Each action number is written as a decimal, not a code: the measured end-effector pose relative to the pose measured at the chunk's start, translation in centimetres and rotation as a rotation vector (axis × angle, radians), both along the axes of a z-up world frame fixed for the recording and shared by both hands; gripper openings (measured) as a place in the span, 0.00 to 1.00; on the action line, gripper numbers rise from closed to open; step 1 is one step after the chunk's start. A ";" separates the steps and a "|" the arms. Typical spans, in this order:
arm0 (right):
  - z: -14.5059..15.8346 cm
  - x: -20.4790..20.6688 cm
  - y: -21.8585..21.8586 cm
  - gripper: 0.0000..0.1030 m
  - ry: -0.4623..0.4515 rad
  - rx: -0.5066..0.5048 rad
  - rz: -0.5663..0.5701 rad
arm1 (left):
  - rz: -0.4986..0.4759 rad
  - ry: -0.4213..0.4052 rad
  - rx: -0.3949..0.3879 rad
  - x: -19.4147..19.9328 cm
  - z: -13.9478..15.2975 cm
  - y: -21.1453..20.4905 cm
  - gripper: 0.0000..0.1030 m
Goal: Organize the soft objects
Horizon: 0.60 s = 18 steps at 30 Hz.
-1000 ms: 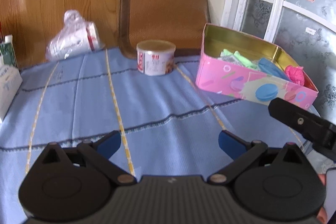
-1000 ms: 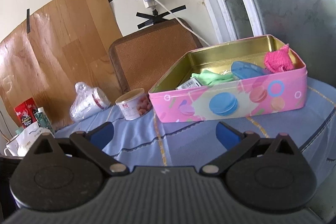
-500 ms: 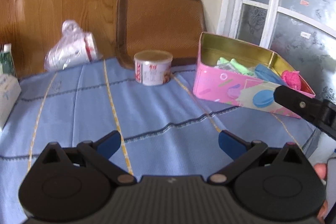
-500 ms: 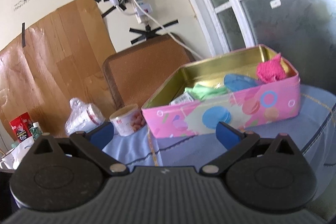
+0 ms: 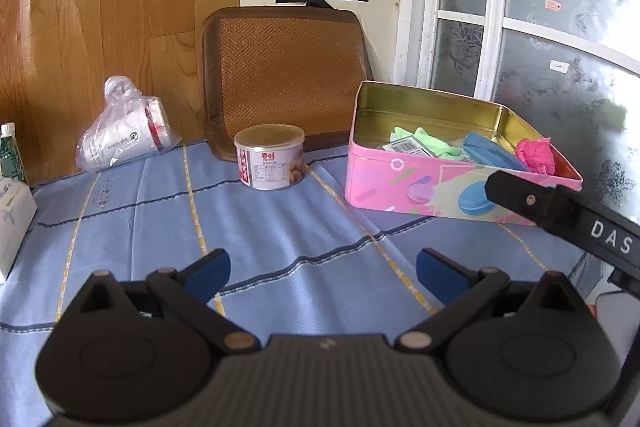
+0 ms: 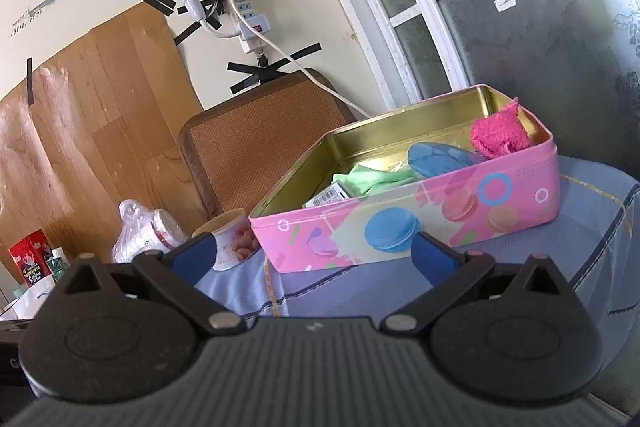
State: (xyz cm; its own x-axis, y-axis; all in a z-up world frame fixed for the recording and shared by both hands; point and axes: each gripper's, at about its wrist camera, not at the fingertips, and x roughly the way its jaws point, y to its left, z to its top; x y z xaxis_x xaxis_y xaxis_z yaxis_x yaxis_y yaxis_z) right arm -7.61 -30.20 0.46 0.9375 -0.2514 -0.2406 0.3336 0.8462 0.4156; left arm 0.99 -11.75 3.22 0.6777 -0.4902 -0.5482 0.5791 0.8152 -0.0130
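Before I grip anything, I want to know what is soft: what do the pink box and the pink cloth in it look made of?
Pink box: probably thin metal, since its inside is shiny gold and its printed outside is glossy. Pink cloth: fuzzy, crumpled fabric, perhaps terry or knit; the exact fibre cannot be told.

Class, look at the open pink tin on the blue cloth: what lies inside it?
Inside the pink tin: a green cloth, a barcoded packet, a blue pouch-like item and a pink cloth at one end. The near wall hides the floor and anything beneath them.
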 end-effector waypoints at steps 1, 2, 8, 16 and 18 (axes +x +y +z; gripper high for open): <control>0.0 -0.1 0.0 1.00 -0.003 0.001 -0.001 | 0.000 -0.006 0.003 -0.1 0.0 -0.1 1.00; -0.1 -0.1 0.0 1.00 -0.004 0.002 -0.003 | -0.001 -0.011 0.004 -0.2 0.0 -0.2 1.00; -0.2 -0.2 -0.3 1.00 -0.011 0.008 -0.017 | -0.005 -0.011 -0.016 -0.4 0.1 -0.3 1.00; -0.1 -0.2 -0.1 1.00 -0.026 -0.009 -0.025 | 0.026 -0.039 -0.027 -0.7 0.5 -0.4 1.00; -0.2 -0.2 -0.2 1.00 -0.024 -0.004 -0.027 | 0.018 -0.032 -0.024 -0.7 0.5 -0.6 1.00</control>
State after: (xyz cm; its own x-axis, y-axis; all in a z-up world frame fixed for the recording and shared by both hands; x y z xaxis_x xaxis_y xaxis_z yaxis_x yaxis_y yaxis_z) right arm -7.85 -30.43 0.29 0.9359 -0.2773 -0.2174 0.3462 0.8386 0.4205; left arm 0.29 -12.33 3.70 0.7032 -0.4907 -0.5145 0.5651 0.8249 -0.0145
